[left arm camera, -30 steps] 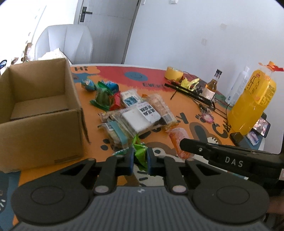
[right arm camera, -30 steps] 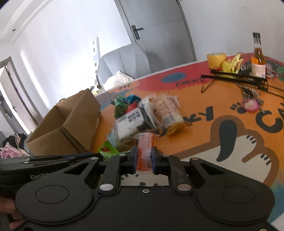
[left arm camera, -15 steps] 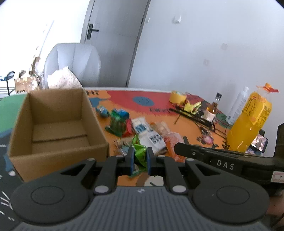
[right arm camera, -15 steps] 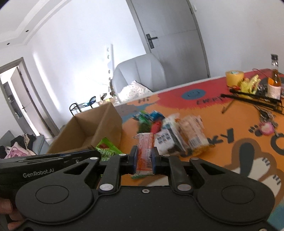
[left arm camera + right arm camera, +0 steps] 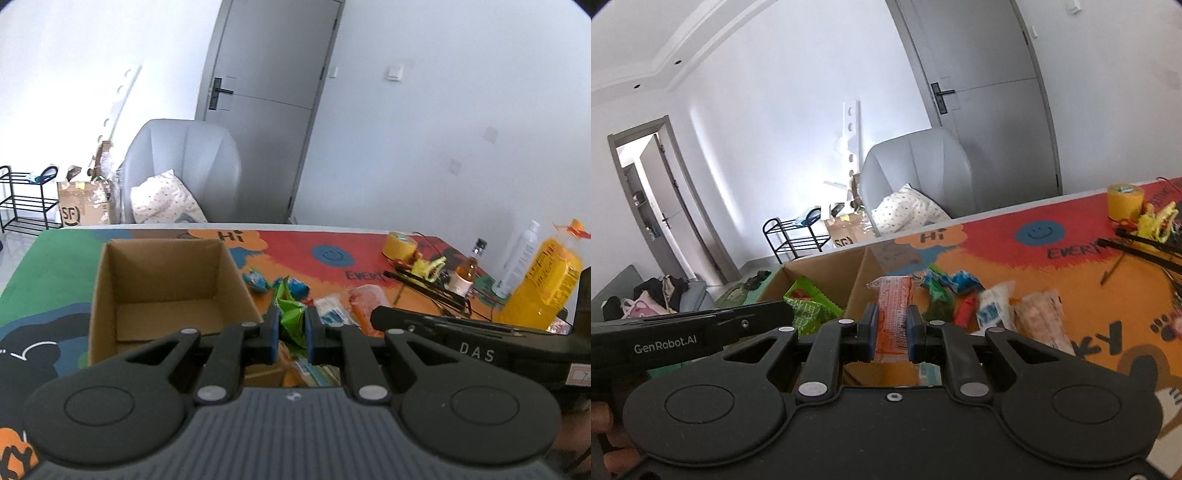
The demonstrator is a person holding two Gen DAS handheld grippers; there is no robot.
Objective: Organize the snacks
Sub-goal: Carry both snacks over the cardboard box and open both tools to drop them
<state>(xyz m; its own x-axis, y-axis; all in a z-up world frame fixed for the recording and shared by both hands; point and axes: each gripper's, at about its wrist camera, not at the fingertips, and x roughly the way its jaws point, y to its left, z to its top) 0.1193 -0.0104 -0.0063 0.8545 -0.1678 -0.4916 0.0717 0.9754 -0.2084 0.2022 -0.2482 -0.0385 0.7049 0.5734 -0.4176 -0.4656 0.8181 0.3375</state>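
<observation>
My left gripper (image 5: pixel 291 330) is shut on a green snack packet (image 5: pixel 291 319), held in the air just right of the open cardboard box (image 5: pixel 110 295). My right gripper (image 5: pixel 891 332) is shut on an orange snack bar (image 5: pixel 892 310), lifted beside the box (image 5: pixel 860 273). The green packet (image 5: pixel 807 306) and the left gripper body show at the left of the right wrist view. Several more snacks (image 5: pixel 295 286) lie in a pile on the colourful mat (image 5: pixel 288 251), right of the box; the same pile of snacks (image 5: pixel 993 312) lies behind the bar.
A yellow tape roll (image 5: pixel 400 245), a small brown bottle (image 5: pixel 467 271), a white bottle (image 5: pixel 519 258) and a large yellow jug (image 5: pixel 543 284) stand at the table's far right. Black rods (image 5: pixel 424 286) lie near them. A grey chair (image 5: pixel 184 166) is behind the table.
Both grippers have risen off the mat with their snacks and swung left toward the box. The pile now lies lower and farther from the fingers.
</observation>
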